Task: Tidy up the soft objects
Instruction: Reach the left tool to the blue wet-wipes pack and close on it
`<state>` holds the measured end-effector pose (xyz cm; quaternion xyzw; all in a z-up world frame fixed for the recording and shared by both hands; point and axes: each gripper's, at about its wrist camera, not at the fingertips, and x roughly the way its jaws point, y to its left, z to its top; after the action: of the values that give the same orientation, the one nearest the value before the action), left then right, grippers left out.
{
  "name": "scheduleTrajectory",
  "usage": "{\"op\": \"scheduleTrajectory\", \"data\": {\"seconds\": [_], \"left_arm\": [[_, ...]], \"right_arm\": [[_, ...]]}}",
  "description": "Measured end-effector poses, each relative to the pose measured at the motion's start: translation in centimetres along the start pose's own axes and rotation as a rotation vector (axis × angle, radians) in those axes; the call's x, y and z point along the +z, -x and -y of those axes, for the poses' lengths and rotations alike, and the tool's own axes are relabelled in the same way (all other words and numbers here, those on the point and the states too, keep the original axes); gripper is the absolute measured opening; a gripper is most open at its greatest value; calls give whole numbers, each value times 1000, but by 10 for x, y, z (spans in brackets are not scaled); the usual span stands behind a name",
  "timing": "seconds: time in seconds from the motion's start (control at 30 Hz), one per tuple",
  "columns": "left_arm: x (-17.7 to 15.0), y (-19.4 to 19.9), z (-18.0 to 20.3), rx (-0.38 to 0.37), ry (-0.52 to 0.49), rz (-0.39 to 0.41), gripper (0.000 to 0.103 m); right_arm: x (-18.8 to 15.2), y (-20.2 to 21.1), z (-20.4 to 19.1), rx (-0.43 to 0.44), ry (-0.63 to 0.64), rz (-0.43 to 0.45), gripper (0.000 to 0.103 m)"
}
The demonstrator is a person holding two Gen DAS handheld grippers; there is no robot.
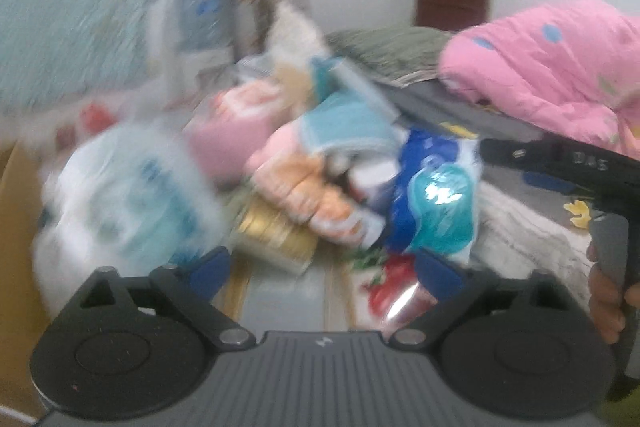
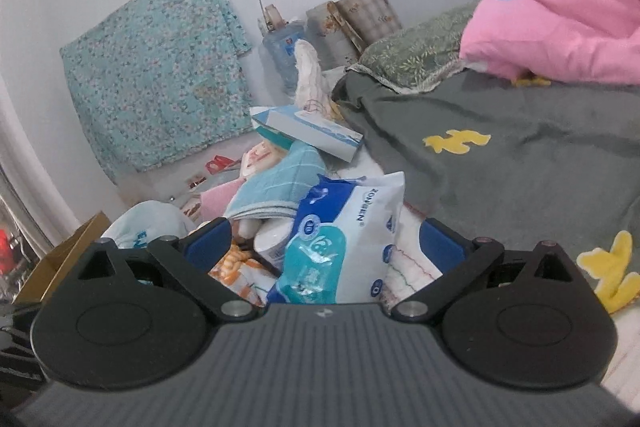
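Observation:
A heap of soft goods lies beside the bed: a blue-and-white wipes pack (image 1: 434, 199) (image 2: 348, 239), a folded teal towel (image 1: 344, 123) (image 2: 276, 187), a pink towel (image 1: 224, 143), an orange patterned pack (image 1: 316, 195) and a white-and-teal bag (image 1: 128, 195). In the blurred left wrist view my left gripper (image 1: 320, 267) stands open just short of the heap, nothing between its pads. My right gripper (image 2: 324, 247) is open too. The wipes pack stands in the gap between its fingers, and neither pad presses it. The left wrist view also shows the right gripper's body (image 1: 560, 163) held by a hand (image 1: 608, 303).
A grey bedspread (image 2: 500, 179) with yellow shapes covers the bed on the right, with a pink quilt (image 2: 560, 7) and a green pillow (image 2: 416, 55) on it. A tissue box (image 2: 312, 131) tops the heap. A cardboard box (image 2: 64, 255) stands at left; a teal cloth (image 2: 156, 79) hangs on the wall.

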<state>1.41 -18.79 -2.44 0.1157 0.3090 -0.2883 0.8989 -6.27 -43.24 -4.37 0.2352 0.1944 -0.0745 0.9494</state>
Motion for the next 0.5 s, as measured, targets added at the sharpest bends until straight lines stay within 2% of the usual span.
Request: {"op": "scheduleTrajectory", "data": {"seconds": [0.07, 0.1, 0.3, 0.5], "left_arm": [[9, -17, 14, -34, -57, -5, 81], [14, -26, 20, -58, -77, -18, 78], [30, -76, 54, -227, -130, -117, 75], [37, -109, 65, -267, -143, -173, 76]], "right_arm": [[1, -8, 5, 8, -14, -11, 89], [1, -12, 6, 12, -23, -17, 88], [1, -28, 19, 27, -77, -66, 67], [-5, -42, 28, 52, -120, -106, 54]]}}
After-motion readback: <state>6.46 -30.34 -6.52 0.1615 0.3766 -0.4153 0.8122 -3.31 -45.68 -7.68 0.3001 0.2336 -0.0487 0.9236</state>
